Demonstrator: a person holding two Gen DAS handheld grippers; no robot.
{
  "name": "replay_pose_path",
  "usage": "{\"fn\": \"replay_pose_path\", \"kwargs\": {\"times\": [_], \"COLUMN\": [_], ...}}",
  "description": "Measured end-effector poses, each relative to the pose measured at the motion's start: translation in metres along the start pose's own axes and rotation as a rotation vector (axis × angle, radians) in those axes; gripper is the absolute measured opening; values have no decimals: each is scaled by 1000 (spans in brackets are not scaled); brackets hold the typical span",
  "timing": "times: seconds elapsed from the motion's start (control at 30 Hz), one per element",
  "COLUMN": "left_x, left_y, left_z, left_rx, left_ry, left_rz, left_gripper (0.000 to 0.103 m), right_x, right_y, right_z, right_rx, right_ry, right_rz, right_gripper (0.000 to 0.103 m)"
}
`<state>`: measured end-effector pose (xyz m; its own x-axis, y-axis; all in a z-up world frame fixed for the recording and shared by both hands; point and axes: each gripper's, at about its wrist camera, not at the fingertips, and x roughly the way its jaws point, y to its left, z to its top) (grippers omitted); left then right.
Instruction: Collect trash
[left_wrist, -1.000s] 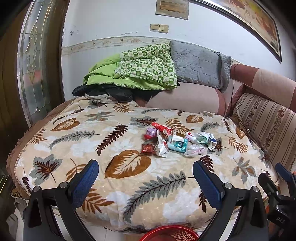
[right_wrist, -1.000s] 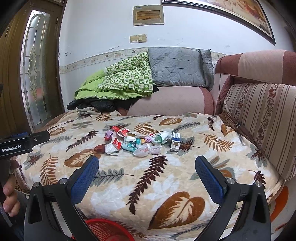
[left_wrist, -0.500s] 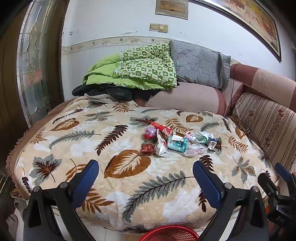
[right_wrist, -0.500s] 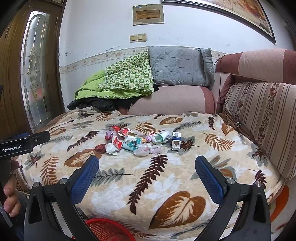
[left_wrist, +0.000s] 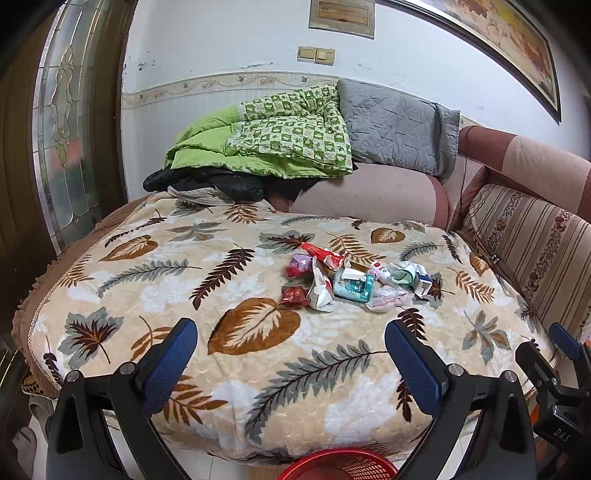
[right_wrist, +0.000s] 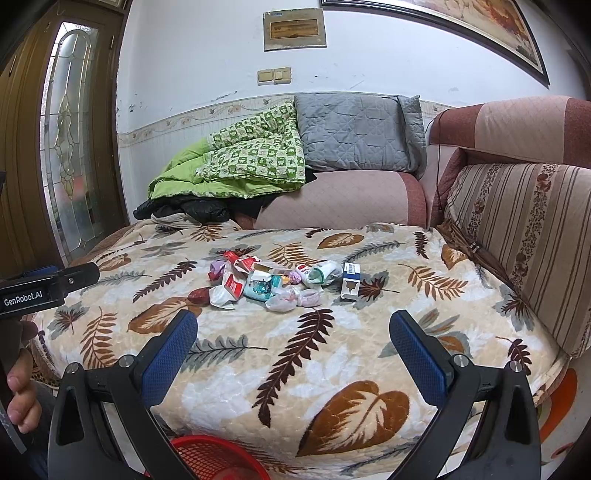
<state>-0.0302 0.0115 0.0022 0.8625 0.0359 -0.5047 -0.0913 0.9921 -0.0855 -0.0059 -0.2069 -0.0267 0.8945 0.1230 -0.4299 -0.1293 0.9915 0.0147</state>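
A pile of trash (left_wrist: 347, 282) lies mid-bed on a leaf-print blanket (left_wrist: 184, 288): red and white wrappers, a teal packet (left_wrist: 352, 290), a small blue-white carton (left_wrist: 423, 282). The pile shows in the right wrist view too (right_wrist: 273, 284), with the carton (right_wrist: 351, 280) at its right. A red basket (left_wrist: 340, 467) stands on the floor below the bed's front edge, also in the right wrist view (right_wrist: 218, 459). My left gripper (left_wrist: 291, 354) and right gripper (right_wrist: 293, 350) are both open and empty, held in front of the bed, well short of the pile.
Green quilts (left_wrist: 280, 144), a grey pillow (left_wrist: 395, 125) and dark clothes (left_wrist: 207, 184) are heaped at the bed's far end. A striped sofa back (right_wrist: 528, 236) runs along the right. A glass-panelled door (left_wrist: 62, 140) is on the left.
Both views have shifted very slightly closer to the bed. Nothing on the bed has moved and both grippers stay open.
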Motion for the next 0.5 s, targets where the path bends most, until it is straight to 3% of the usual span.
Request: {"fn": "replay_pose_path", "kwargs": {"times": [0.5], "left_x": [-1], "left_y": [7], "left_z": [-1], "left_rx": [-35], "left_ry": [3], "left_rz": [-30], "left_gripper": [103], "right_x": [-1], "right_y": [-1], "right_z": [-1], "right_rx": [5], "right_ry": [-1], "right_rz": [5], "right_gripper": [103]}}
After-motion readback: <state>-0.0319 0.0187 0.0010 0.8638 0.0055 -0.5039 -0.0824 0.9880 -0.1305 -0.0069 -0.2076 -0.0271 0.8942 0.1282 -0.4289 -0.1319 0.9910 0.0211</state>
